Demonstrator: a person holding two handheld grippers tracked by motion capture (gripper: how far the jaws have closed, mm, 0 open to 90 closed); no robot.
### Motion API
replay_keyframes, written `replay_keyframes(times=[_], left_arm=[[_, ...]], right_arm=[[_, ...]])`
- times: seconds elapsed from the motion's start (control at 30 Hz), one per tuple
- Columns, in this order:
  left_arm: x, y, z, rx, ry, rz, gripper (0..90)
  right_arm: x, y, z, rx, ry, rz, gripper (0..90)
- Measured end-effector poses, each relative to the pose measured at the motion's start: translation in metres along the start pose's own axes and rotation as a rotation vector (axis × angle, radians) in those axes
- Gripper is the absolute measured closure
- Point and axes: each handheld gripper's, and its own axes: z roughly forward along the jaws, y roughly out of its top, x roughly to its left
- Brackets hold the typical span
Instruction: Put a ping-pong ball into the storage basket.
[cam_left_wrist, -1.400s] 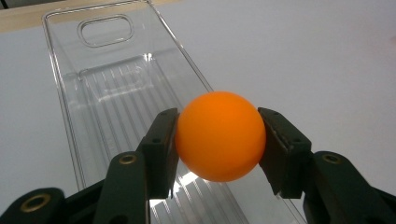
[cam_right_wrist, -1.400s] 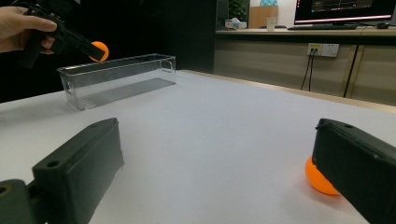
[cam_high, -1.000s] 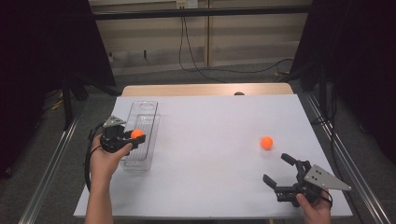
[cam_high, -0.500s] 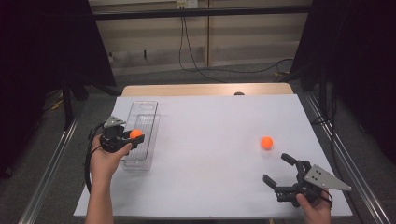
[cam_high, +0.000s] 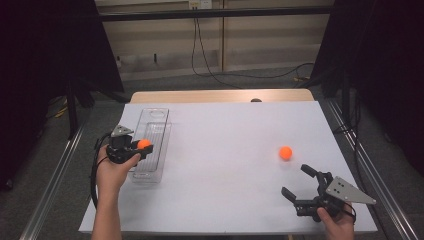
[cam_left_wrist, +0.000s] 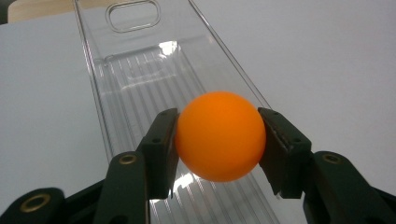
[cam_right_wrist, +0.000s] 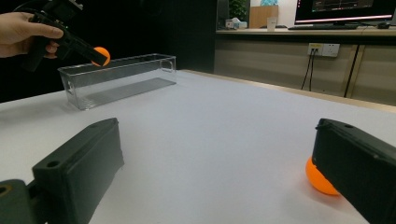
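Note:
My left gripper (cam_high: 142, 146) is shut on an orange ball (cam_left_wrist: 220, 135) and holds it above the clear plastic tray (cam_high: 159, 131) at the table's left side. The same ball (cam_right_wrist: 101, 55) hangs over the tray (cam_right_wrist: 116, 77) in the right gripper view. A second orange ball (cam_high: 285, 152) lies loose on the white table at the right; in the right gripper view this ball (cam_right_wrist: 318, 180) is partly hidden behind one jaw. My right gripper (cam_high: 298, 181) rests near the front right edge, open and empty, just short of that ball.
The white table (cam_high: 225, 150) has a wooden strip (cam_high: 220, 95) along its far edge. Metal rails (cam_high: 55, 175) run beside the table on both sides. Cables (cam_high: 210, 65) trail on the floor beyond.

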Motion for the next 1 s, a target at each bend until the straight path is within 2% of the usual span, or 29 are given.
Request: replay_keyframes(times=[0.53, 0.87, 1.0], left_arm=[[0.0025, -0.0034, 0.0052, 0.032, 0.021, 0.008, 50.9], [0.0025, -0.0041, 0.0061, 0.025, 0.034, 0.011, 50.6], [0.0026, -0.0037, 0.0053, 0.021, 0.043, 0.014, 47.8]], right_arm=[[0.0001, -0.0002, 0.0002, 0.0, -0.001, 0.0, 1.0], [0.0001, -0.0002, 0.0004, 0.001, -0.003, 0.002, 1.0], [0.0001, -0.0002, 0.0005, 0.0, -0.001, 0.001, 1.0]])
